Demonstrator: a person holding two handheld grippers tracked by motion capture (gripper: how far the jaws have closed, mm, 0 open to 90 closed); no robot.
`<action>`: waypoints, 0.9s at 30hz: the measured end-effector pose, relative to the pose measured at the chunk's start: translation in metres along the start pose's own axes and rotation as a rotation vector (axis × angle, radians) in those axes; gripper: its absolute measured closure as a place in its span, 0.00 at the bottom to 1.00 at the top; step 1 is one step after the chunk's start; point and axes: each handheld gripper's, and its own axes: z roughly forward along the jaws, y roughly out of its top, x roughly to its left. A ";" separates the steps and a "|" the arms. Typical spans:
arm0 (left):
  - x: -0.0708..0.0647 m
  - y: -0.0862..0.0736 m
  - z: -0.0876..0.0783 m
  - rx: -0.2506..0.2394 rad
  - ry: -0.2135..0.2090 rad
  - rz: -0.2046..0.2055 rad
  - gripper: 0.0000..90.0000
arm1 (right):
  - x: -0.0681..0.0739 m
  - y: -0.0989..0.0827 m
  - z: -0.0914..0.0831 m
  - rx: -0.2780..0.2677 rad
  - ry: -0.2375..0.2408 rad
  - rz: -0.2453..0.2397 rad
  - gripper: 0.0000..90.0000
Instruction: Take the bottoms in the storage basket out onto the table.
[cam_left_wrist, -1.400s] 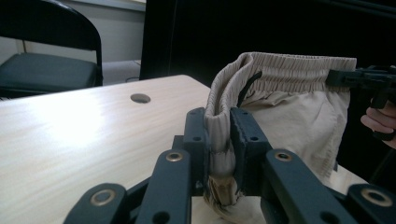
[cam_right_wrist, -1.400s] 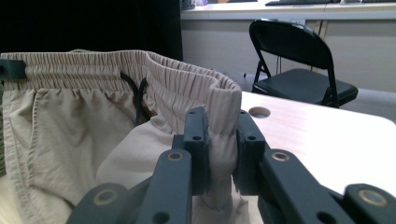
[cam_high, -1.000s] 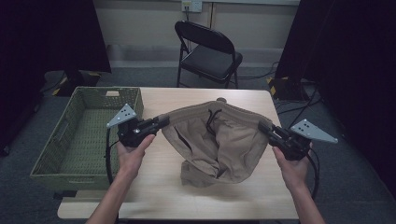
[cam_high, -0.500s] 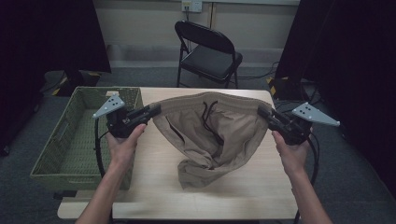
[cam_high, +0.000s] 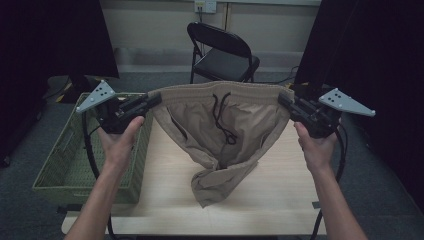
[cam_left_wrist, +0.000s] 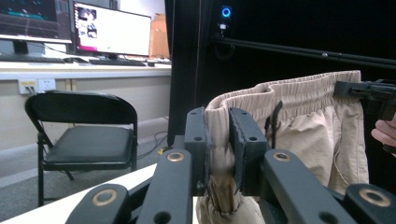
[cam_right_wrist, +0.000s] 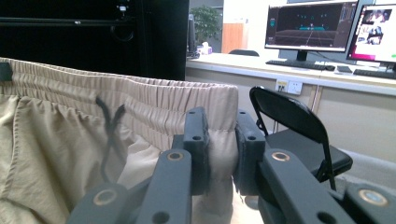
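Observation:
A pair of beige shorts (cam_high: 220, 125) with an elastic waistband and a black drawstring (cam_high: 221, 120) hangs stretched between my two grippers above the table. My left gripper (cam_high: 156, 98) is shut on the left end of the waistband (cam_left_wrist: 219, 140). My right gripper (cam_high: 283, 98) is shut on the right end of the waistband (cam_right_wrist: 220, 140). The waistband is pulled nearly straight. The legs sag, and their lower end (cam_high: 212, 185) still rests crumpled on the wooden table (cam_high: 280, 200).
A green woven basket (cam_high: 60, 165) stands at the table's left edge, below my left hand. A black folding chair (cam_high: 222, 50) stands beyond the far edge. Dark curtains hang on both sides. Monitors (cam_right_wrist: 310, 25) sit on a desk in the background.
Both hands have risen and moved apart, lifting the shorts by the waistband. The waistband has been pulled taut and more of the cloth has come off the table.

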 end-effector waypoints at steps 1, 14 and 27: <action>0.002 0.005 -0.005 -0.012 0.009 0.004 0.87 | 0.001 0.003 0.001 -0.001 0.003 -0.004 0.87; 0.021 0.031 -0.013 -0.026 0.062 -0.012 0.88 | 0.010 0.036 0.020 -0.057 0.018 -0.034 0.87; 0.070 -0.027 0.038 0.138 0.122 -0.091 0.87 | -0.018 -0.025 0.093 0.112 -0.010 0.014 0.87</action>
